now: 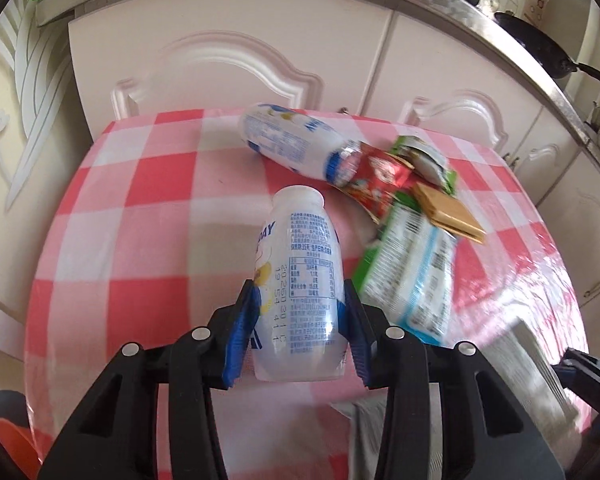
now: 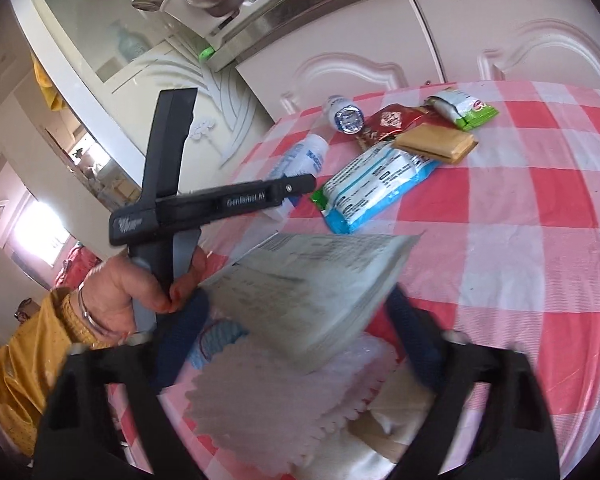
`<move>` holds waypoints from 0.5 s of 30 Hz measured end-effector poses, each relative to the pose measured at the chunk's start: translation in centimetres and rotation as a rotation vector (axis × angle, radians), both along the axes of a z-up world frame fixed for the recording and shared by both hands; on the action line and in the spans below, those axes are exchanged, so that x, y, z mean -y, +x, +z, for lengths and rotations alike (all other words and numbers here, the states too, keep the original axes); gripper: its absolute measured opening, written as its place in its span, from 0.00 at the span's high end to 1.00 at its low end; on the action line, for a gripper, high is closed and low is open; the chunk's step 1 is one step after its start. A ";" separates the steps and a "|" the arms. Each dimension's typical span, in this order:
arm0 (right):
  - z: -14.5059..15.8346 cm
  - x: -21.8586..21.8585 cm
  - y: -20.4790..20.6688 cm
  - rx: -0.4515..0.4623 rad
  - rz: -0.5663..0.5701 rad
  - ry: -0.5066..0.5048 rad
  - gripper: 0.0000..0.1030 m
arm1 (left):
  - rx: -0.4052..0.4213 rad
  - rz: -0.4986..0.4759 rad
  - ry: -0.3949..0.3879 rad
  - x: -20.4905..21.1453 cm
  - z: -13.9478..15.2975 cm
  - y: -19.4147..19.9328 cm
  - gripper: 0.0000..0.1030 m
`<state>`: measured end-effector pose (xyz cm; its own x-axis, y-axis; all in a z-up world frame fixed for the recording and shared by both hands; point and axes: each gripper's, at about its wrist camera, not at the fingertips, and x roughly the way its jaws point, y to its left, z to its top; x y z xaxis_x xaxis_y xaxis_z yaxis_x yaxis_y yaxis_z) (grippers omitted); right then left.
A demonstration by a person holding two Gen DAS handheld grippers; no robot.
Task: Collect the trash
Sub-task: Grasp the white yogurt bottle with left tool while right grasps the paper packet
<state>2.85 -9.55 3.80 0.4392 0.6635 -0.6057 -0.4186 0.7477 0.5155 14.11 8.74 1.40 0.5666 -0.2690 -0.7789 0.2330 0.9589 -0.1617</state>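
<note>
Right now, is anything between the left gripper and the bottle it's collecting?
No. The left gripper already has the white bottle between its blue pads, nothing between. The green-and-blue wrapper lies just right of it.

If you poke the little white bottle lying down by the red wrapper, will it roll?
Probably: the lying bottle is round and smooth, so it may roll. It looks light. The red wrapper touching its cap might stop it.

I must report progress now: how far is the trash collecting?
Nothing visibly binned yet. In hand: left tool grips a white bottle; right tool holds a pale wrapper. Left on the checked cloth: another bottle, red wrapper, blue-white packet, brown packet.
</note>
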 end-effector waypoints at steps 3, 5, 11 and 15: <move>-0.3 0.4 0.2 -0.017 -0.016 0.013 0.33 | 0.002 -0.005 -0.023 0.3 0.1 -1.2 0.58; -0.4 0.9 0.4 -0.026 -0.021 0.056 0.33 | 0.003 -0.005 -0.041 0.4 0.2 -2.0 0.58; -0.3 1.4 0.5 -0.032 -0.023 0.157 0.33 | -0.006 0.000 -0.087 1.1 0.0 -5.1 0.58; -0.2 1.4 0.3 -0.017 -0.029 0.166 0.57 | -0.004 0.014 -0.097 1.1 -0.2 -6.7 0.58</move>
<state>3.15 -10.91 3.64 0.4502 0.7423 -0.4963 -0.3884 0.6633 0.6397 7.45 7.63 1.15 0.5680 -0.3347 -0.7519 0.2185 0.9421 -0.2544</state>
